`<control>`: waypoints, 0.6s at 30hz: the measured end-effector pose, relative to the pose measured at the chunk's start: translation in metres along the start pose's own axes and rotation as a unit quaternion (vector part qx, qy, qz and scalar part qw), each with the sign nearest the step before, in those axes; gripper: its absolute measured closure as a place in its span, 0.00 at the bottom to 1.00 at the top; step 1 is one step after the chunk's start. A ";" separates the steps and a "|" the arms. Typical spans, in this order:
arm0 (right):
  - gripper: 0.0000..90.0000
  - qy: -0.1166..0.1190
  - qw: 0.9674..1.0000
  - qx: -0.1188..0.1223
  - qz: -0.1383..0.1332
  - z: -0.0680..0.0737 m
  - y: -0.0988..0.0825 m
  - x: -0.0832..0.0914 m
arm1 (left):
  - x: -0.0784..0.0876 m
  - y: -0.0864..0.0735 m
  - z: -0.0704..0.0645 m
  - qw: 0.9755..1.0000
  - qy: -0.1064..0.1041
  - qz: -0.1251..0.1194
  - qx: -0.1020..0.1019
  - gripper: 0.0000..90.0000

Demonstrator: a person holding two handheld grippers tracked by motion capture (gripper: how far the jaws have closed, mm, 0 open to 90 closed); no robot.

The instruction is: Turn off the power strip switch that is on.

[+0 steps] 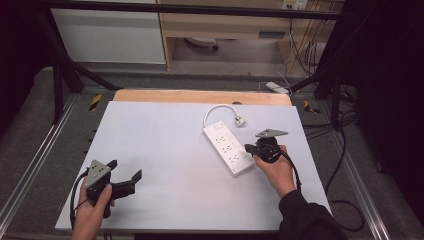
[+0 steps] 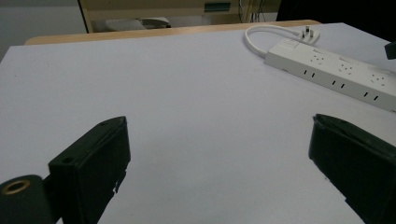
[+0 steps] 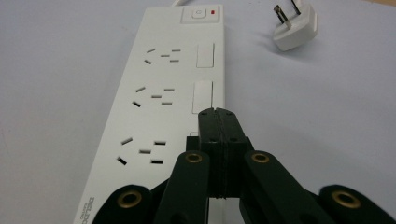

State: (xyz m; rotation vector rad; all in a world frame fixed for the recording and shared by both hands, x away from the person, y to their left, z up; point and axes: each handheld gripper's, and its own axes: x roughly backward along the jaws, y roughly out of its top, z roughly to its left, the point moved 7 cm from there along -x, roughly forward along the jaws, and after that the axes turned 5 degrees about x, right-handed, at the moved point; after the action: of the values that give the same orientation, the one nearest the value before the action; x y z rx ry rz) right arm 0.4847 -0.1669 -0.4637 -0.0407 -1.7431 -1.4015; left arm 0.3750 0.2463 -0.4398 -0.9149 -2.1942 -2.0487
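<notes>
A white power strip lies diagonally on the white table, its cord curling to a white plug behind it. My right gripper is shut with nothing between its jaws, its tips over the strip's near right edge. In the right gripper view the closed tips sit by the nearest of the rocker switches on the strip, with the plug at upper right. My left gripper stands open over bare table at the front left. The strip lies far off in the left gripper view.
The white table sheet lies over a wooden top whose far edge shows. A metal frame, rails and loose cables surround the table on a grey floor. Another white strip lies on the floor behind.
</notes>
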 end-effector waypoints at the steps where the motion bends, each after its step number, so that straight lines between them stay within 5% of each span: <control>1: 1.00 0.001 1.000 0.000 0.003 0.001 -0.001 0.000 | 0.000 0.000 0.000 1.000 0.000 0.000 0.000 0.06; 18: 1.00 0.007 1.000 0.004 0.008 0.006 -0.007 -0.001 | 0.000 -0.001 -0.001 1.000 0.000 0.003 -0.002 0.06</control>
State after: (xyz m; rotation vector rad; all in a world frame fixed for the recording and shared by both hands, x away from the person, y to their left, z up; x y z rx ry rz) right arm 0.4782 -0.1643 -0.4700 -0.0406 -1.7328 -1.3807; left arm 0.3746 0.2456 -0.4404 -0.9216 -2.1853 -2.0505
